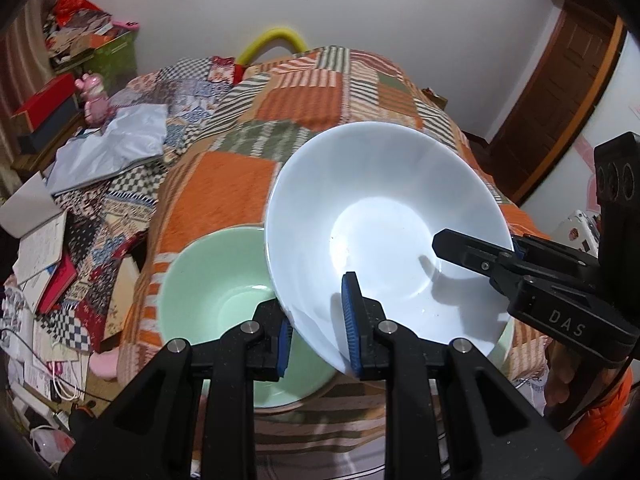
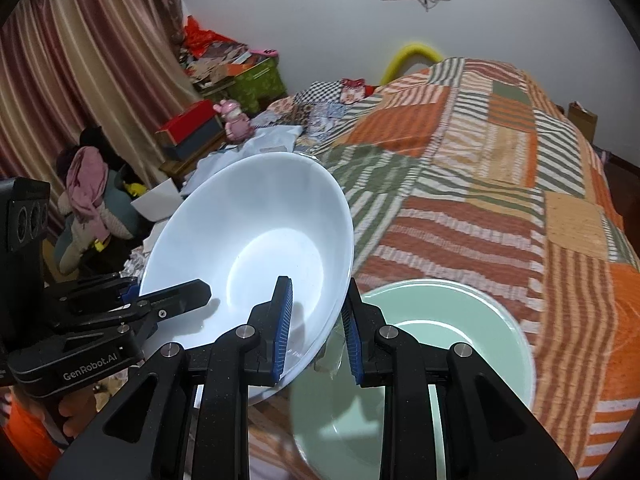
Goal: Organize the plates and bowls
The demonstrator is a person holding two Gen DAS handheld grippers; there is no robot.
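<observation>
Now both tools, left tool (image 1: 316, 322) and right tool (image 2: 316, 330), pinch the smooth, round white bowl's (image 1: 384, 236) rim, tilted over the green bowl (image 1: 212, 280) on the patchy bed (image 1: 224, 184). Only the right view shows striped curtains (image 2: 80, 60).

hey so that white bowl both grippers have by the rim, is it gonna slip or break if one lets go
Likely slippery: the white bowl looks glossy, with glare inside, and each gripper pinches only a thin strip of rim. It looks rigid and ceramic-like, so probably breakable. Held tilted above the green bowl by the left gripper and right gripper, it would probably swing down and knock that one.
</observation>
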